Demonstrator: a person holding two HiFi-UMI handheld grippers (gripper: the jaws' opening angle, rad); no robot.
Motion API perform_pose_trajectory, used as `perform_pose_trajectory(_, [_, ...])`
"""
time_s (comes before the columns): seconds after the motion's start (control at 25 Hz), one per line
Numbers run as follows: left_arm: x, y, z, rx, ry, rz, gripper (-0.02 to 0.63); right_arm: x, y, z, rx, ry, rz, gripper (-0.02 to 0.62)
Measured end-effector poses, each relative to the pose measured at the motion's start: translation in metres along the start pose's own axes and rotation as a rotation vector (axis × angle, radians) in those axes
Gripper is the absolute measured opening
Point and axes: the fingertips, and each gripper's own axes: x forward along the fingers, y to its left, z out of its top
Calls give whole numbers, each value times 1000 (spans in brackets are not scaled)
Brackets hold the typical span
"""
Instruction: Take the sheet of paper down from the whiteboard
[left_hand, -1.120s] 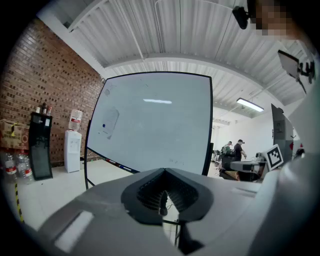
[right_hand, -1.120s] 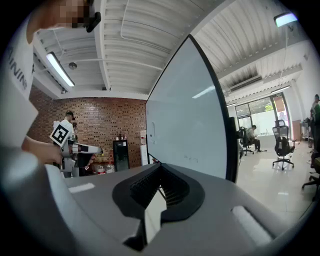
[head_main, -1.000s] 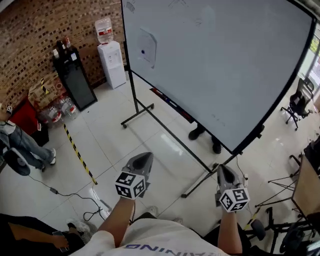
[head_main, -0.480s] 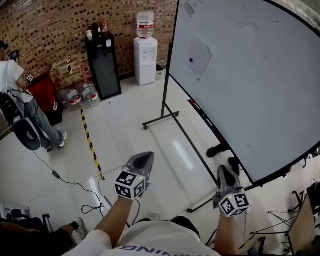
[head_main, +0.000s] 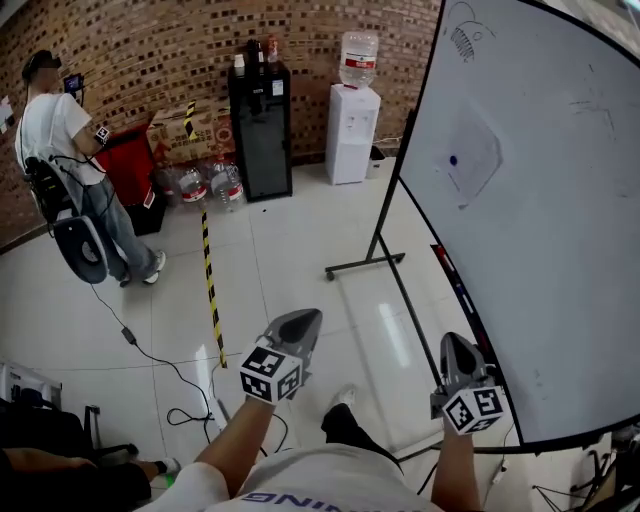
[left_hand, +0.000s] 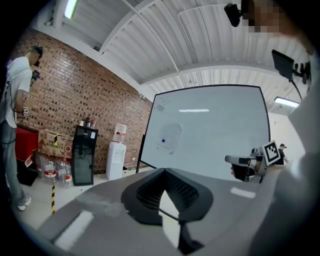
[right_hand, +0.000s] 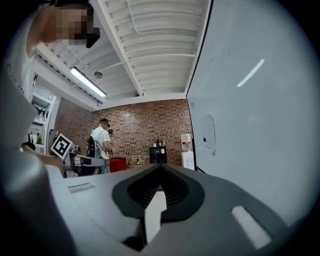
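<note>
A white sheet of paper (head_main: 467, 160) hangs on the whiteboard (head_main: 560, 220), pinned by a small blue magnet (head_main: 453, 160). The paper (left_hand: 169, 137) also shows far off in the left gripper view, and the paper (right_hand: 208, 135) shows on the board at the right of the right gripper view. My left gripper (head_main: 303, 325) is held low in front of me, shut and empty. My right gripper (head_main: 456, 352) is near the board's lower edge, also shut with nothing in it. Both are well short of the paper.
The whiteboard stands on a wheeled black frame (head_main: 365, 265). Against the brick wall are a black cabinet (head_main: 261, 130), a water dispenser (head_main: 353, 130) and several water bottles (head_main: 205, 185). A person (head_main: 75, 170) stands at the left. Yellow-black tape (head_main: 211, 290) and cables (head_main: 150, 355) cross the tiled floor.
The view has swung left: the whiteboard and its paper slid to the right of the picture, and the person at the left came into view. Both grippers stayed shut.
</note>
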Motion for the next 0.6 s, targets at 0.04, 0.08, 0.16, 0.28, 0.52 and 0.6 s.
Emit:
perform_pose_trajectory(0.04, [13, 8, 4, 2, -2, 7, 3, 18, -8, 3, -3, -1, 9, 2])
perform_pose_trajectory(0.08, [27, 16, 9, 7, -5, 12, 3, 36, -17, 6, -9, -4, 16, 3])
perform_pose_trajectory(0.16, [57, 33, 22, 16, -13, 22, 3, 71, -33, 17, -36, -19, 27, 2])
perform_pose_trajectory(0.28, [111, 59, 46, 20, -32, 46, 3, 124, -60, 35, -77, -46, 55, 2])
perform_pose_trajectory(0.52, [218, 75, 83, 56, -29, 3, 3, 197, -114, 56, -81, -53, 56, 3])
perform_pose_trajectory(0.6, [250, 74, 90, 70, -24, -23, 3, 210, -129, 60, -81, -61, 59, 3])
